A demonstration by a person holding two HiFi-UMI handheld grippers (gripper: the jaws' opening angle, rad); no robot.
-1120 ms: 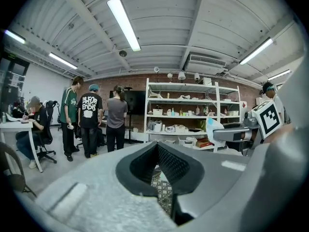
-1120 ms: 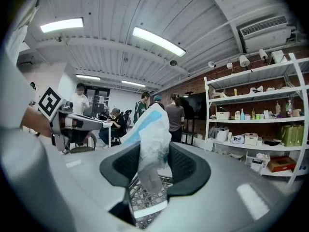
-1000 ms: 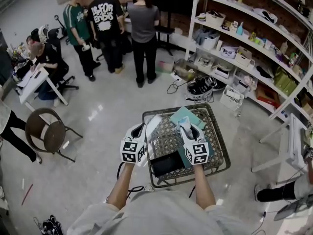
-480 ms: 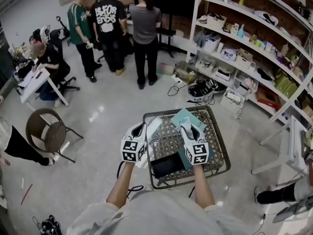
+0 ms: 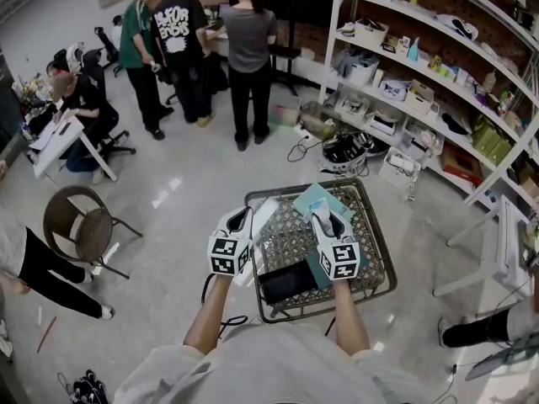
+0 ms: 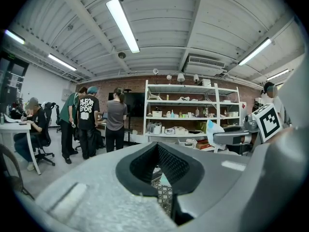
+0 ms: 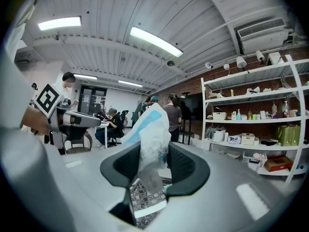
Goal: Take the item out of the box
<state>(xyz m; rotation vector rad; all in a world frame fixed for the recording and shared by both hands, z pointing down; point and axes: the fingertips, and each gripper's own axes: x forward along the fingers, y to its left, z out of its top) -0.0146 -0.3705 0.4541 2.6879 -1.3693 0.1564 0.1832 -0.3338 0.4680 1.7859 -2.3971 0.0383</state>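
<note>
A crinkled white plastic packet with a pale blue band (image 7: 152,134) stands up between the ribbed black pads of the right gripper (image 7: 154,166), which are clamped on its lower part. From above, the packet sits over the far half of the dark wire-framed box with a woven lattice bottom (image 5: 290,238); I cannot tell whether it is clear of the bottom.

The left gripper (image 6: 159,163) is at the box's left rim. Its pads are slightly apart with nothing between them, and only the lattice shows through the gap.

In the box, a flat black rectangular case (image 5: 286,280) lies at the near end and a white sheet-like piece (image 5: 262,215) leans at the far left corner.

The box stands on a glossy pale grey floor (image 5: 185,192). White metal shelving (image 5: 421,82) crowded with tubs and bottles runs along a brick wall on the right. A round brown chair (image 5: 77,223) is off to the left, and three standing people (image 5: 248,40) face away at the far side under a ribbed white ceiling with strip lights (image 6: 123,25).
</note>
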